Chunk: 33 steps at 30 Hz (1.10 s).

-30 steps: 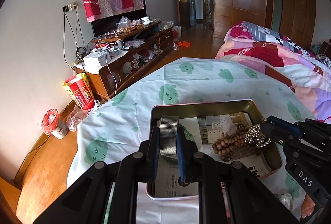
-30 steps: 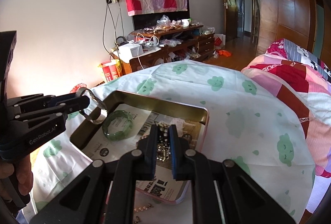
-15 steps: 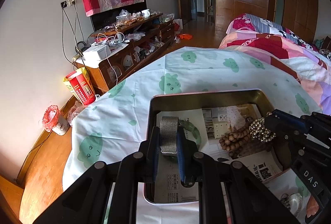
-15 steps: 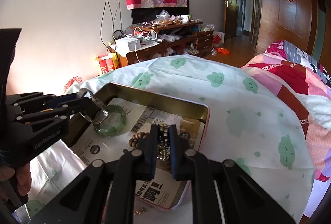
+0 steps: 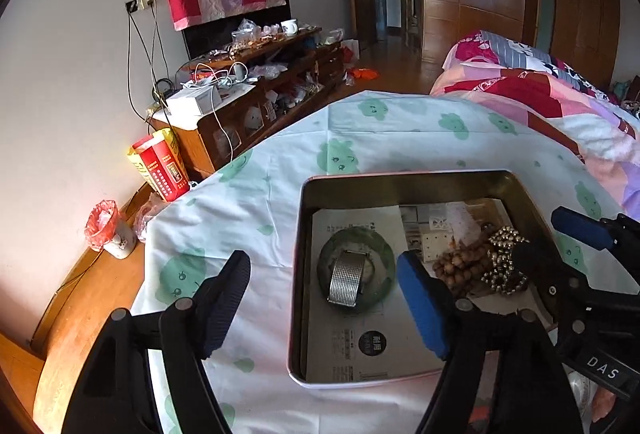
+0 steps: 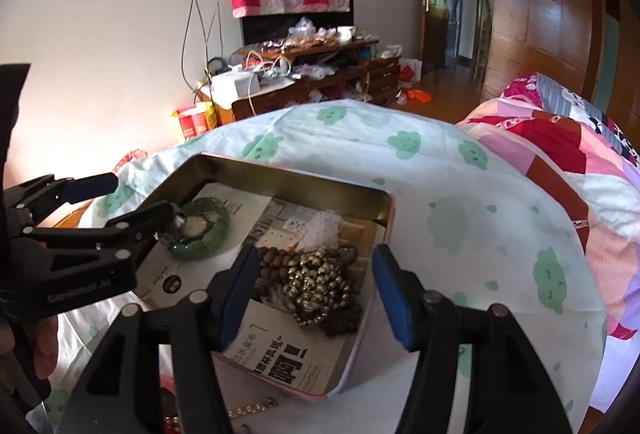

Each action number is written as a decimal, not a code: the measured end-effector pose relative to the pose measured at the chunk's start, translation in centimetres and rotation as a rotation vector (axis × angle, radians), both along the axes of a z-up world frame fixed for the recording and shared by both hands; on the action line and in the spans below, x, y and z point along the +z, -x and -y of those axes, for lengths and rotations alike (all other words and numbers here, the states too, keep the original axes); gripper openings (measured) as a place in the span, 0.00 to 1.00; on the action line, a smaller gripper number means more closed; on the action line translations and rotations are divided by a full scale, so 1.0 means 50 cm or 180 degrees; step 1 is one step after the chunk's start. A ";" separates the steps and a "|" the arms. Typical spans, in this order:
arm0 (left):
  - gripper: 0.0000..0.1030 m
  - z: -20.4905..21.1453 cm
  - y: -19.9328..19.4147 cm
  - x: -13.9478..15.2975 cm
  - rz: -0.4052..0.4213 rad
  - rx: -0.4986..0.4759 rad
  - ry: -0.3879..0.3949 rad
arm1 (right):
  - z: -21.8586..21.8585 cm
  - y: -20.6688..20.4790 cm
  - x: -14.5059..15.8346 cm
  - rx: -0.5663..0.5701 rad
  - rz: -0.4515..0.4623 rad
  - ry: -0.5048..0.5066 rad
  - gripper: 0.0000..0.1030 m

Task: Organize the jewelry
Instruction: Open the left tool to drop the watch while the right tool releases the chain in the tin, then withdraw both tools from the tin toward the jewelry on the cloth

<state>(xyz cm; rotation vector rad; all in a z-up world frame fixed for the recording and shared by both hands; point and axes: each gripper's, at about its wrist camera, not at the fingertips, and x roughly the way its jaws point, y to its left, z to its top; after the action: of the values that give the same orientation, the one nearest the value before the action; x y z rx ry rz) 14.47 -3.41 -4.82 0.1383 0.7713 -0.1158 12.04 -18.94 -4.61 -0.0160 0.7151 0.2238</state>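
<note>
A metal tin (image 5: 400, 181) lined with newspaper sits on the cloud-print cloth. In it a silver mesh watch band (image 5: 347, 281) lies on a green jade bangle (image 5: 384, 258). My left gripper (image 5: 324, 304) is open just above them, holding nothing. Beside them lie a brown wooden bead string (image 5: 456, 266) and a shiny metallic bead bracelet (image 6: 320, 284). My right gripper (image 6: 314, 294) is open over the metallic bracelet, empty. The tin (image 6: 288, 175) and bangle (image 6: 208, 230) also show in the right wrist view.
A gold chain (image 6: 252, 408) and red beads (image 6: 170, 424) lie on the cloth in front of the tin. A cluttered wooden TV cabinet (image 5: 256, 93) stands by the far wall. A quilted bed (image 5: 552, 101) is at the right.
Both grippers opened. The left let go of the mesh watch band, which now lies on the bangle. The right let go of the metallic bracelet, which now lies in the tin.
</note>
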 end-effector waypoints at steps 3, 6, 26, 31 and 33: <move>0.74 -0.001 0.002 0.000 -0.0002 0.0005 -0.0018 | 0.003 0.002 0.000 -0.0010 -0.0013 -0.0026 0.60; 0.74 -0.007 0.006 -0.003 -0.0034 0.0042 -0.0042 | 0.009 0.002 -0.002 -0.0039 -0.0028 -0.0045 0.60; 0.74 -0.046 0.140 -0.003 -0.0048 0.0122 0.0008 | 0.041 0.089 -0.003 -0.0137 -0.0100 -0.0079 0.62; 0.74 -0.049 0.190 -0.019 -0.0170 0.0087 0.0023 | 0.056 0.135 -0.016 -0.0151 -0.0157 -0.0026 0.62; 0.74 -0.043 0.213 -0.022 -0.0184 0.0045 0.0029 | 0.061 0.159 -0.022 -0.0140 -0.0173 0.0015 0.62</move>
<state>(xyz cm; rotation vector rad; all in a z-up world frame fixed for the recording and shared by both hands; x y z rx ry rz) 3.80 -1.24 -5.90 0.1213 0.8293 -0.1102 4.10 -21.96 -5.69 0.0014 0.7693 0.1811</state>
